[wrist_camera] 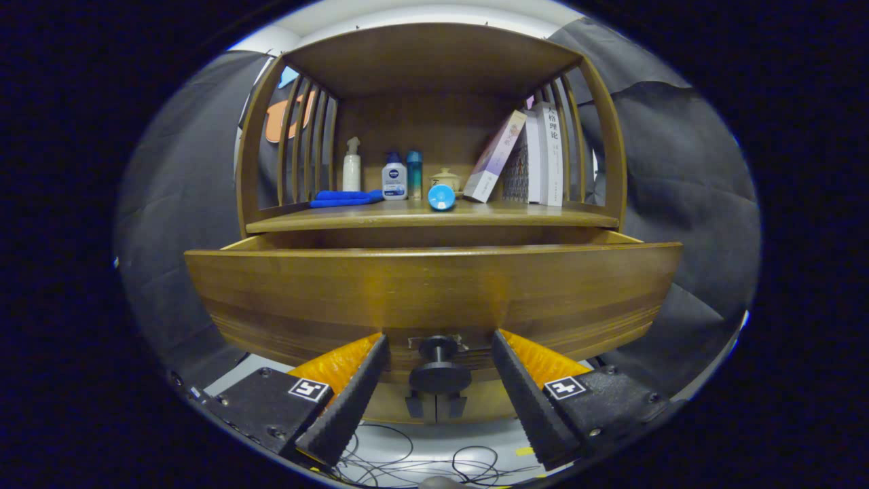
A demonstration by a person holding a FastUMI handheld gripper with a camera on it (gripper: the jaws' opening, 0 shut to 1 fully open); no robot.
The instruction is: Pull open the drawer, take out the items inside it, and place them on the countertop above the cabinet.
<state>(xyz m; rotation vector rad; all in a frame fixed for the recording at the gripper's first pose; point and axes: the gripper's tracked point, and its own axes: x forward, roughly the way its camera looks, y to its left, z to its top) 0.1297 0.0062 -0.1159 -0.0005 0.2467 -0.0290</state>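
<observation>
The hand-held gripper [438, 370] points level and straight ahead, its two fingers [353, 401] spread wide apart with a clear gap between them. Neither finger presses on anything; both tips hang free. The fingers angle slightly inward toward their tips, left and right set evenly, and the square-marked blocks at their bases sit at matching height.

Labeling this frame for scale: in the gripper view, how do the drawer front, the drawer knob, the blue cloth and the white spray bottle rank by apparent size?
1. Drawer front, nearest the camera.
2. Blue cloth.
3. Drawer knob, between the open gripper fingers, and white spray bottle look similar; the knob is nearer, so unsure.
</observation>
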